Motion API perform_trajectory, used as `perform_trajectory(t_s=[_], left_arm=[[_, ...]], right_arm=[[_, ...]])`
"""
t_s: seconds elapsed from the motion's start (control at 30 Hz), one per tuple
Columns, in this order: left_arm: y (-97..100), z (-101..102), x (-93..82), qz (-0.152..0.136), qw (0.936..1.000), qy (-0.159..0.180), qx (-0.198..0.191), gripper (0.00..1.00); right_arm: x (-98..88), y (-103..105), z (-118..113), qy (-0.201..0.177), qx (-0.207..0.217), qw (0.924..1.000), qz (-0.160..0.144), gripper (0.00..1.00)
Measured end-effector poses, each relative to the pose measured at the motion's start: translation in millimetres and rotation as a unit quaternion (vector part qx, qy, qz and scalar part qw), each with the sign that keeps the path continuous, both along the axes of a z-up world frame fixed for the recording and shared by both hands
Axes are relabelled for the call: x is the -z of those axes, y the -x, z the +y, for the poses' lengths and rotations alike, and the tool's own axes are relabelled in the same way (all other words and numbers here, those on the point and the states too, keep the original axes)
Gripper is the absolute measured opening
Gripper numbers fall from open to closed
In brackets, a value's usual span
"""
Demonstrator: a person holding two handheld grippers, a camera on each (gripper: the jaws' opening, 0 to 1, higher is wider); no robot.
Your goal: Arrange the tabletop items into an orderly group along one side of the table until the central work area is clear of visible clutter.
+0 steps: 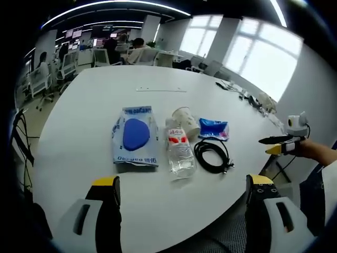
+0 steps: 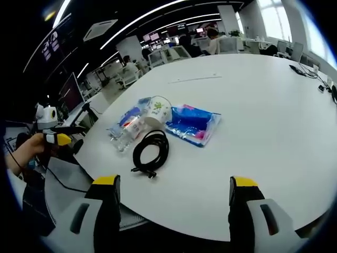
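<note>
Several items lie close together near the front of the white table (image 1: 95, 105). From left to right they are a large blue-and-white packet (image 1: 135, 138), a clear water bottle (image 1: 179, 150) on its side, a tipped paper cup (image 1: 185, 121), a small blue packet (image 1: 214, 128) and a coiled black cable (image 1: 212, 154). My left gripper (image 1: 184, 203) is open, short of the items, nearer than the table's edge. The right gripper view has the cable (image 2: 151, 149) nearest, then the bottle (image 2: 128, 132), the cup (image 2: 158, 109) and the small blue packet (image 2: 192, 124). My right gripper (image 2: 174, 190) is open, off the table's edge.
A thin white strip (image 1: 160, 89) lies mid-table. Cables and small devices (image 1: 247, 97) sit along the far right edge. A hand holds the right gripper (image 1: 279, 141) beside the table and the left gripper (image 2: 58, 138) at the other side. Office chairs, desks and people fill the background.
</note>
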State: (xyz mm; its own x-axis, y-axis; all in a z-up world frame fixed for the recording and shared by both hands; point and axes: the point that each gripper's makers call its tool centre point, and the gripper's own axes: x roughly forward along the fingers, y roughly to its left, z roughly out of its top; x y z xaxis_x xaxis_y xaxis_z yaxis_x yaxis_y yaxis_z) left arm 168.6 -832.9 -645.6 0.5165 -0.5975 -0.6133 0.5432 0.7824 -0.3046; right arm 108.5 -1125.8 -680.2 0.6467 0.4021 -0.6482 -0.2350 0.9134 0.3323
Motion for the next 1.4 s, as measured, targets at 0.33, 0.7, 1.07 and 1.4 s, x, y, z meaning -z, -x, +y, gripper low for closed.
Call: perform_trajectory(t_s=[0.33, 0.7, 1.07, 1.4], left_arm=[[-4.8, -11, 6.9, 0.007, 0.9998, -0.001, 0.017, 0.96], [-14.2, -16, 7.2, 0.014, 0.9998, 0.009, 0.009, 0.95], [-20.6, -33, 7.8, 0.016, 0.9994, 0.007, 0.031, 0.93], [-25.8, -38, 21.8, 0.032, 0.9979, -0.008, 0.056, 0.90]], right_arm=[[0.4, 2, 2, 0.001, -0.001, 1.0000, 0.001, 0.83], [5.2, 6, 3, 0.001, 0.001, 1.0000, 0.007, 0.82], [8.1, 9, 3, -0.002, 0.004, 0.9999, 0.013, 0.82], [2.1, 0, -3, 0.003, 0.013, 0.9998, 0.011, 0.82]])
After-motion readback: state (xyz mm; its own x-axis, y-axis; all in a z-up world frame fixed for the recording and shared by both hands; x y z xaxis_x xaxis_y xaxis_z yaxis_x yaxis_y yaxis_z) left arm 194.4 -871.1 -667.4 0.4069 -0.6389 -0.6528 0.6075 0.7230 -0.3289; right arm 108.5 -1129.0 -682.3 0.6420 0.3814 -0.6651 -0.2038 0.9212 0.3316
